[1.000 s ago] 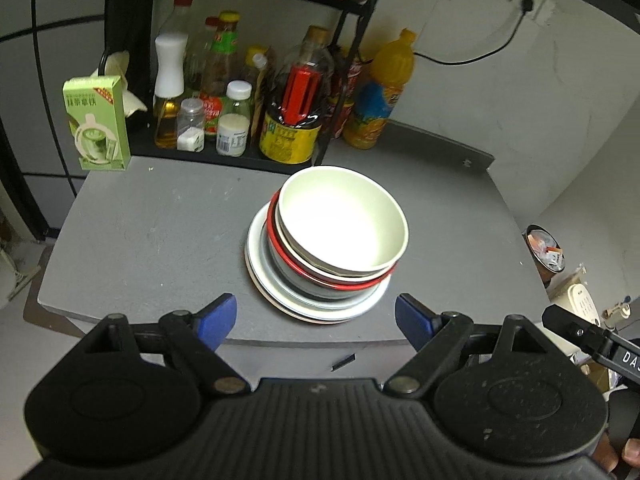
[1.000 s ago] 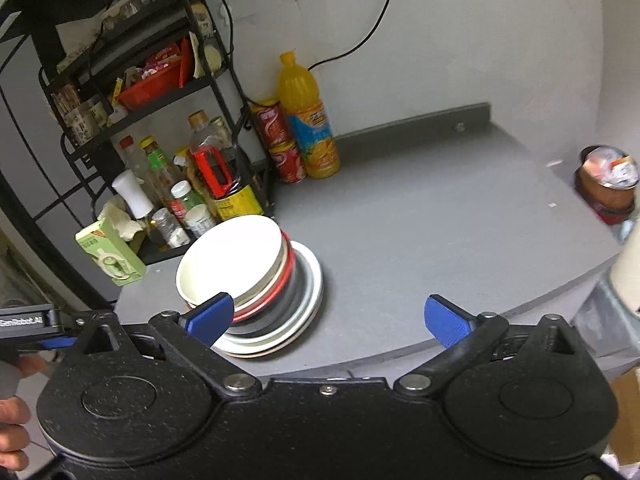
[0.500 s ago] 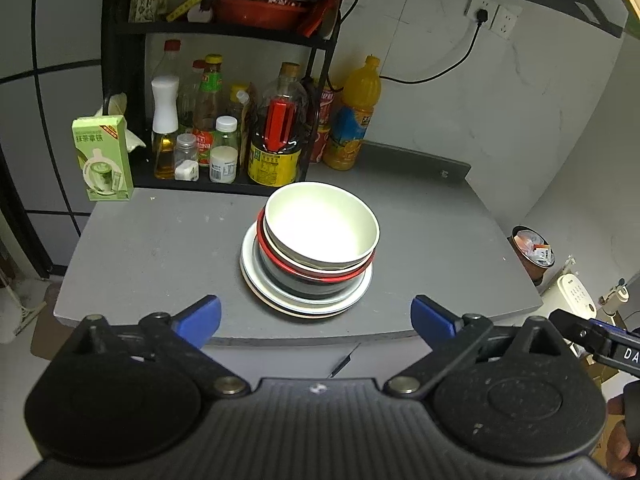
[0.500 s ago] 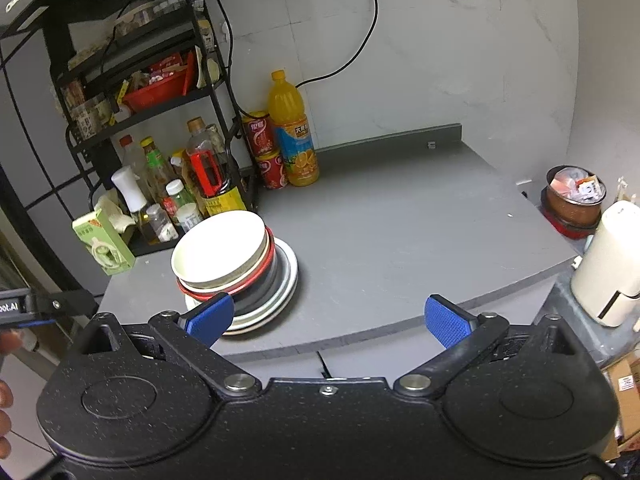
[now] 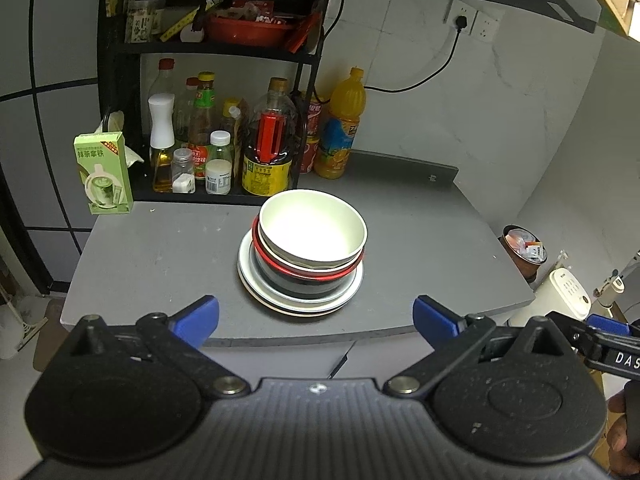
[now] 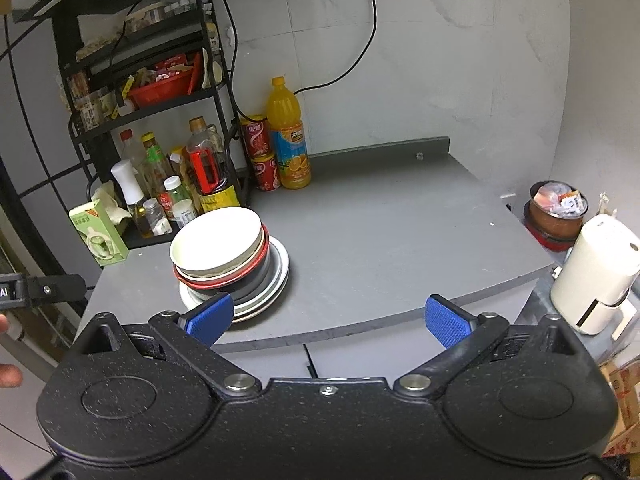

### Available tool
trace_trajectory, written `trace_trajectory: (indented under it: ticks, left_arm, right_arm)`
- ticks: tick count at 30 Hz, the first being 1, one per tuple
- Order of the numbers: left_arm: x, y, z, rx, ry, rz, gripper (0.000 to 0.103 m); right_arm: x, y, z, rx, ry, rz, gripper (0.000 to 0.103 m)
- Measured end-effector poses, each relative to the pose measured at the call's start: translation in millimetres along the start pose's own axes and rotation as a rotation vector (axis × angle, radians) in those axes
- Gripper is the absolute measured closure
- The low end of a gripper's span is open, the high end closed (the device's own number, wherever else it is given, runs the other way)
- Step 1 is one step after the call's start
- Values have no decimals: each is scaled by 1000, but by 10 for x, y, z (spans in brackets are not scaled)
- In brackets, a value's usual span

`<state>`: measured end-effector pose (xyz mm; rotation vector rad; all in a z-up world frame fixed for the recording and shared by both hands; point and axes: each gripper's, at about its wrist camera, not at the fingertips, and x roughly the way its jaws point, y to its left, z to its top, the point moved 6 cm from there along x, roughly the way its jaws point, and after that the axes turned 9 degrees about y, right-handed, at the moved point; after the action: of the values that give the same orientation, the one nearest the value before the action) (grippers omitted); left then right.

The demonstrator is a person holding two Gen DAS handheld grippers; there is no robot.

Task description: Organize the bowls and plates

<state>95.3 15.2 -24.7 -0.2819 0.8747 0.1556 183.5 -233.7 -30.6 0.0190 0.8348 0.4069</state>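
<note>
A stack of dishes stands on the grey counter (image 5: 160, 248): a white bowl (image 5: 312, 230) on top, a red-rimmed bowl (image 5: 308, 274) under it, a dark bowl and white plates (image 5: 256, 280) at the bottom. In the right wrist view the same white bowl (image 6: 216, 240) tops the plates (image 6: 280, 276). My left gripper (image 5: 316, 316) hangs open in front of the counter edge, below the stack, holding nothing. My right gripper (image 6: 328, 318) is open and empty too, off the counter's front edge, with the stack to its left.
A black rack (image 5: 120, 80) with bottles and jars stands at the back left, a green carton (image 5: 103, 174) beside it. An orange juice bottle (image 6: 288, 136) and red cans (image 6: 260, 152) stand by the wall. A bin (image 6: 556, 212) and a white appliance (image 6: 596, 272) sit right of the counter.
Both grippers have drawn back and risen away from the stack, which looks smaller and farther now. The dishes have not moved. Both grippers stay open.
</note>
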Motion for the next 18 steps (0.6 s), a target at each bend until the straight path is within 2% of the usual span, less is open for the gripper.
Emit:
trace_trajectory:
  ticks: [5, 12, 18]
  left_arm:
    - [-45, -46, -61, 17, -15, -8, 1]
    - [-31, -87, -152, 10, 3, -27, 1]
    - [-45, -99, -218, 23, 4, -18, 1]
  right_arm:
    - [-40, 13, -96, 6, 3, 2, 0]
    - [-64, -24, -209, -5, 9, -34, 0]
    - [-96, -40, -268, 0, 14, -30, 0]
